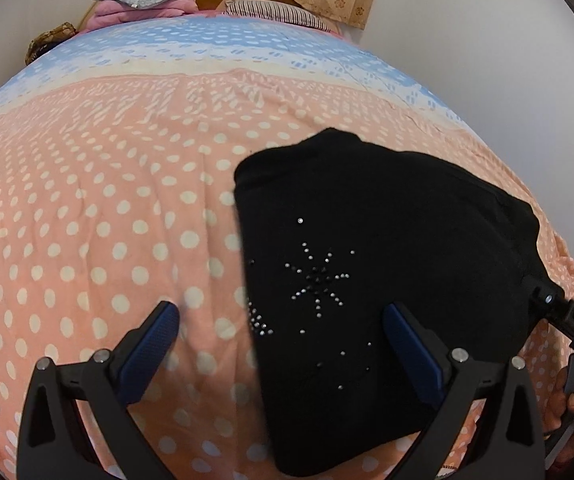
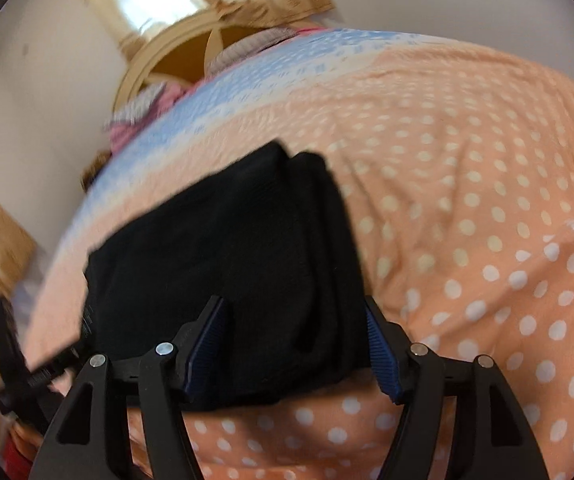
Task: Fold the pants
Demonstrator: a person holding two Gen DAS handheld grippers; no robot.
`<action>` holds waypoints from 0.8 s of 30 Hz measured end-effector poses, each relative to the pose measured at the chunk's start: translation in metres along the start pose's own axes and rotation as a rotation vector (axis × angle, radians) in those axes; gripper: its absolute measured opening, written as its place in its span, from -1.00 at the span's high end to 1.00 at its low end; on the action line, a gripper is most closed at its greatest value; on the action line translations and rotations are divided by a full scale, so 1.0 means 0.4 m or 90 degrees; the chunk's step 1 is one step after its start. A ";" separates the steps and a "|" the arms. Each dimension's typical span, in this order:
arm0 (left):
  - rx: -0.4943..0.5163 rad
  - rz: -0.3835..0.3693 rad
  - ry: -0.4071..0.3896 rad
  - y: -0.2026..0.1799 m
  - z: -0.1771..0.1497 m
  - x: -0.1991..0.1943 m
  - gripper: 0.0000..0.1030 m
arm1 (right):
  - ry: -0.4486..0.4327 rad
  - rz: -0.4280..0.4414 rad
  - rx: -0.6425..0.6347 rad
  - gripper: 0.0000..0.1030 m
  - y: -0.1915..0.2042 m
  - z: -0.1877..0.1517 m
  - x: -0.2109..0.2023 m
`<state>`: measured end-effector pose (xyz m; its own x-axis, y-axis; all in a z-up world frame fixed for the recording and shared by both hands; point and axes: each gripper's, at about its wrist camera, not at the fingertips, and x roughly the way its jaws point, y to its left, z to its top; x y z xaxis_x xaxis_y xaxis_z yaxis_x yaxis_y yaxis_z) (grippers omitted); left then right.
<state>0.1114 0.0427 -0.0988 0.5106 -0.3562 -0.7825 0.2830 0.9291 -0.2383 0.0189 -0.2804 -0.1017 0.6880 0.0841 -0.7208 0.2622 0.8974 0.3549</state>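
Pink dotted bedspread (image 1: 87, 208) covers the bed under my tongs. My left tongs (image 1: 281, 334) are open and hold nothing. The black pants (image 1: 367, 260), folded into a small bundle with a sparkly star on top, lie right in front of them. My right tongs (image 2: 297, 338) are open too, one finger on each side of the bundle's near edge. If I bump or drag the pants, the neat fold could slide apart.

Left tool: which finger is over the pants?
The image-right finger, over the black pants; the other finger hangs above the dotted sheet.
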 end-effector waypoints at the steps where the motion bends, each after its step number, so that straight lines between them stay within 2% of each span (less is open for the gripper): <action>1: -0.006 -0.006 -0.003 0.007 -0.004 -0.007 -1.00 | 0.003 -0.008 -0.018 -0.14 0.012 -0.004 0.002; 3: -0.024 -0.023 -0.012 0.029 -0.012 -0.024 -1.00 | 0.005 -0.016 -0.040 -0.05 0.025 -0.007 0.006; 6: -0.041 -0.036 -0.030 0.049 -0.016 -0.043 -1.00 | 0.003 -0.006 -0.029 -0.03 0.016 -0.006 0.008; 14: -0.022 -0.052 -0.059 0.033 -0.024 -0.062 -0.84 | -0.009 -0.015 -0.045 0.01 0.009 -0.012 -0.001; 20: -0.073 -0.129 -0.065 0.058 -0.032 -0.089 -0.84 | -0.010 0.004 -0.024 0.00 -0.008 -0.011 -0.001; 24: -0.053 -0.124 -0.107 0.052 -0.052 -0.134 -0.84 | -0.010 0.006 -0.022 0.00 -0.011 -0.011 -0.002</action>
<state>0.0730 0.0834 -0.0739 0.5823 -0.5344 -0.6126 0.3251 0.8438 -0.4270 0.0143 -0.2824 -0.1055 0.7012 0.0853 -0.7078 0.2329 0.9110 0.3405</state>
